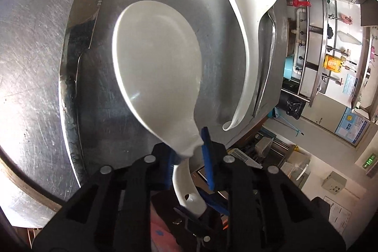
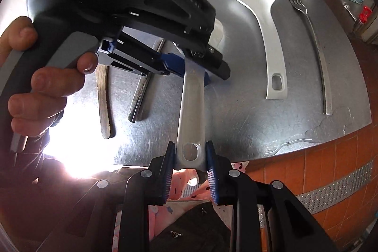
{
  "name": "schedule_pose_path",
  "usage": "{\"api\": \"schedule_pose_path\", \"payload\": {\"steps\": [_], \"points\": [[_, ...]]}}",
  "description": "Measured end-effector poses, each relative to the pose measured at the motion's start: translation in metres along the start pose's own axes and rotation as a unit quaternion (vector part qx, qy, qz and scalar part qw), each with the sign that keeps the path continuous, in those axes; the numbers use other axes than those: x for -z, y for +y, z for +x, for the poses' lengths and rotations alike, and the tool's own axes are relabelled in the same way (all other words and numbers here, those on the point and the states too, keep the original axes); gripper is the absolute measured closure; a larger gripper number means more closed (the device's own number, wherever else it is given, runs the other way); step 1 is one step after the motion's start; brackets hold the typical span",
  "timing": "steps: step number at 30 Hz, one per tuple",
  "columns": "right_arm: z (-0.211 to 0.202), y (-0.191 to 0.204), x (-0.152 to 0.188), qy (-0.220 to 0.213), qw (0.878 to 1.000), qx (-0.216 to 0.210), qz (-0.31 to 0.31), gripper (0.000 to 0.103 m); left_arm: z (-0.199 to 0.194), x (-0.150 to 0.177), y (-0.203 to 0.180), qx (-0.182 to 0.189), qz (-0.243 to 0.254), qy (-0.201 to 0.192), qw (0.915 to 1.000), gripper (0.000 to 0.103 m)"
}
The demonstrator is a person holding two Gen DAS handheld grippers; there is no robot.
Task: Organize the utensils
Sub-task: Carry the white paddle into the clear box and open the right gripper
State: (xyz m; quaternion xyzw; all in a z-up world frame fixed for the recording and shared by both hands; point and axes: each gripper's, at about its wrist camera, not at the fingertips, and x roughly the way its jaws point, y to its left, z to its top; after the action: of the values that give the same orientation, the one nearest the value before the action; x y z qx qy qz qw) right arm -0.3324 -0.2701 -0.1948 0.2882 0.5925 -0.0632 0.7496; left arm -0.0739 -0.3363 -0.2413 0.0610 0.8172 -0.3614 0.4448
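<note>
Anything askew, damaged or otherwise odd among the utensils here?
Mostly tidy: ladle and fork lie parallel. One oddity: both the left gripper and right gripper flank the same white rice paddle.

The right claw (image 2: 190,158) closes its blue pads on the holed end of a white rice paddle (image 2: 191,115), whose handle runs up and away over the steel desk (image 2: 248,119). Farther up the handle, the left claw (image 2: 186,69), held in a bare hand (image 2: 42,84), clamps the same paddle. To the right on the desk lie a white ladle (image 2: 264,23) and, beside it, a fork (image 2: 311,39). Left of the paddle rest a wooden handle (image 2: 104,100) and a dark metal handle (image 2: 139,96).
</note>
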Motion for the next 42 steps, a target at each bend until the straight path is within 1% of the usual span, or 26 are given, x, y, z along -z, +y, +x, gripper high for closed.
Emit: {"api": "schedule_pose_path", "payload": {"steps": [4, 7, 9, 12, 14, 16, 19, 22, 24, 25, 27, 29, 30, 31, 33, 37, 39, 42], "points": [[-0.004, 0.01, 0.004, -0.009, 1.0, 0.012, -0.006, 0.076, -0.004, 0.005, -0.003, 0.009, 0.014, -0.011, 0.9998, 0.086], [-0.025, 0.027, 0.006, -0.027, 0.999, 0.035, -0.024, 0.076, -0.02, 0.013, -0.012, 0.028, 0.037, -0.027, 0.9986, 0.087], [-0.04, 0.037, 0.006, -0.042, 0.997, 0.05, -0.04, 0.076, -0.039, 0.02, -0.021, 0.045, 0.057, -0.045, 0.9963, 0.087], [-0.067, 0.058, 0.005, -0.074, 0.992, 0.076, -0.071, 0.076, -0.08, 0.034, -0.038, 0.073, 0.093, -0.082, 0.9896, 0.087], [-0.087, 0.071, 0.0, -0.102, 0.986, 0.09, -0.094, 0.076, -0.114, 0.044, -0.045, 0.09, 0.116, -0.114, 0.9826, 0.088], [-0.111, 0.089, -0.007, -0.137, 0.979, 0.094, -0.114, 0.076, -0.151, 0.055, -0.052, 0.104, 0.136, -0.152, 0.9734, 0.089], [-0.136, 0.121, -0.025, -0.183, 0.965, 0.105, -0.156, 0.076, -0.212, 0.068, -0.053, 0.117, 0.157, -0.216, 0.9567, 0.089], [-0.146, 0.156, -0.061, -0.212, 0.95, 0.113, -0.198, 0.076, -0.272, 0.068, -0.041, 0.12, 0.153, -0.273, 0.942, 0.089], [-0.145, 0.175, -0.096, -0.221, 0.943, 0.112, -0.221, 0.076, -0.31, 0.06, -0.024, 0.117, 0.136, -0.301, 0.9368, 0.089], [-0.147, 0.18, -0.116, -0.218, 0.943, 0.105, -0.229, 0.076, -0.328, 0.051, -0.012, 0.113, 0.125, -0.311, 0.9354, 0.089], [-0.135, 0.194, -0.156, -0.211, 0.944, 0.094, -0.234, 0.076, -0.356, 0.031, 0.011, 0.11, 0.102, -0.32, 0.9353, 0.089], [-0.115, 0.206, -0.193, -0.185, 0.948, 0.09, -0.244, 0.076, -0.371, 0.004, 0.038, 0.107, 0.072, -0.317, 0.9395, 0.089], [-0.105, 0.211, -0.209, -0.173, 0.95, 0.085, -0.246, 0.076, -0.376, -0.009, 0.053, 0.102, 0.06, -0.312, 0.9428, 0.089], [-0.09, 0.217, -0.225, -0.157, 0.951, 0.089, -0.25, 0.076, -0.377, -0.026, 0.069, 0.1, 0.04, -0.305, 0.9463, 0.089], [-0.06, 0.225, -0.252, -0.128, 0.954, 0.097, -0.252, 0.076, -0.37, -0.056, 0.096, 0.102, 0.006, -0.287, 0.9524, 0.089], [-0.003, 0.223, -0.299, -0.057, 0.967, 0.097, -0.23, 0.076, -0.341, -0.105, 0.144, 0.09, -0.055, -0.248, 0.9632, 0.089], [0.021, 0.219, -0.312, -0.024, 0.97, 0.098, -0.221, 0.076, -0.325, -0.121, 0.159, 0.081, -0.075, -0.228, 0.9674, 0.089], [0.045, 0.212, -0.32, 0.017, 0.973, 0.091, -0.212, 0.075, -0.305, -0.13, 0.167, 0.067, -0.088, -0.208, 0.9719, 0.089]]}}
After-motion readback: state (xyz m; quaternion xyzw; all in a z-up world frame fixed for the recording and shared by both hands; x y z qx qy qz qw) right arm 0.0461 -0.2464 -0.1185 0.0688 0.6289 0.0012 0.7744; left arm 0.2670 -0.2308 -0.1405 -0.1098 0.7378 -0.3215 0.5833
